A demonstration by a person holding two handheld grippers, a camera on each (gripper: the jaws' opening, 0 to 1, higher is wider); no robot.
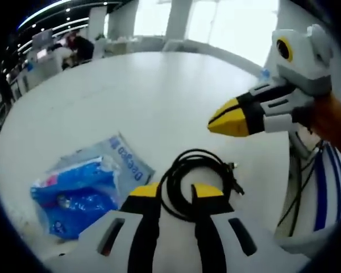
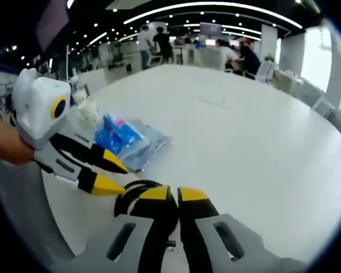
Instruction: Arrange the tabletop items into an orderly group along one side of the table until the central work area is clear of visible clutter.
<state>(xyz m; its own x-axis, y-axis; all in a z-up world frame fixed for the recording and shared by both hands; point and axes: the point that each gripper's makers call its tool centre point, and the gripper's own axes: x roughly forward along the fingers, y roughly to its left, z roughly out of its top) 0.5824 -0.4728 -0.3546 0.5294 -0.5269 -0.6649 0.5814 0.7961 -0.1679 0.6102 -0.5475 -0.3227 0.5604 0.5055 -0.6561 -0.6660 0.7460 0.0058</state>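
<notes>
Lying coiled on the white worktop (image 1: pixel 159 96), the black cable (image 1: pixel 200 181) sits between the left tool's (image 1: pixel 176 191) parted tips — nothing gripped. The right tool (image 2: pixel 171 195), tips nearly together, touches the coil's edge; whether it pinches cable is unclear. A blue packet (image 1: pixel 85 187) rests nearby.

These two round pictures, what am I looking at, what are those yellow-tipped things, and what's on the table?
A person holds a two-jaw tool in each hand, and each tool carries a fisheye camera looking along its own jaws. In the left gripper view, the left tool sits at the bottom, jaws open around a coiled black cable on the white table. The right tool enters from the right. A blue plastic packet lies beside the cable. In the right gripper view, the right tool has its jaws nearly together over the cable, though whether it grips it is unclear.
</notes>
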